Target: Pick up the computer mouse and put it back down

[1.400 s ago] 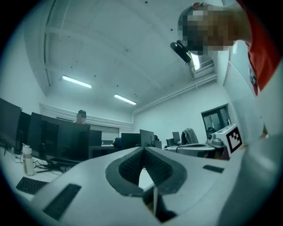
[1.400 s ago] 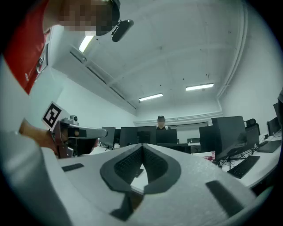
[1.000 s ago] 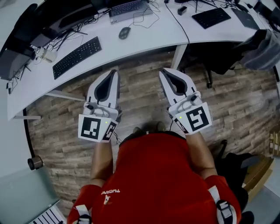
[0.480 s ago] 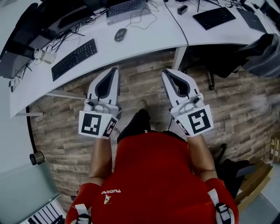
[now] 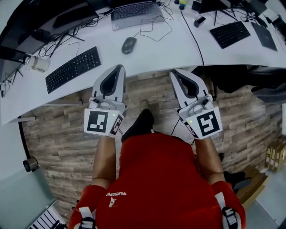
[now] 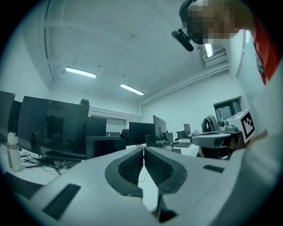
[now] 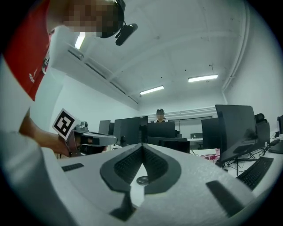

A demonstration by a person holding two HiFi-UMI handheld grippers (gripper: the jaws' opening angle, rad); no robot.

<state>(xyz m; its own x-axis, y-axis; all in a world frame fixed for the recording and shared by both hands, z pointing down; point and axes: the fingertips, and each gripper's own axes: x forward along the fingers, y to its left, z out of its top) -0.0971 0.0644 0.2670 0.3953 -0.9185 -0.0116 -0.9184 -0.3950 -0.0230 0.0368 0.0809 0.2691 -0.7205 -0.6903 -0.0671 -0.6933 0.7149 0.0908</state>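
Note:
A dark grey computer mouse [image 5: 128, 44] lies on the white desk [image 5: 152, 60], its cable looping back toward a laptop. In the head view my left gripper [image 5: 119, 67] is shut and empty, its tips at the desk's front edge, just short of the mouse and slightly left of it. My right gripper [image 5: 173, 71] is also shut and empty, with its tips at the desk edge to the right of the mouse. The left gripper view shows the pads of the left gripper [image 6: 143, 149] closed together. In the right gripper view the right gripper [image 7: 142, 145] has touching tips, and a small dark oval [image 7: 142, 180] shows below them.
On the desk are a black keyboard [image 5: 72, 68] at left, a laptop [image 5: 136, 13] behind the mouse, a second keyboard [image 5: 236, 33] at right, a bottle [image 5: 38, 64] and loose cables. Dark monitors stand along the back. A person [image 7: 159, 115] stands behind the screens.
Both grippers have moved forward from over the wooden floor to the desk's front edge, and the mouse now lies closer to their tips. Both stay shut.

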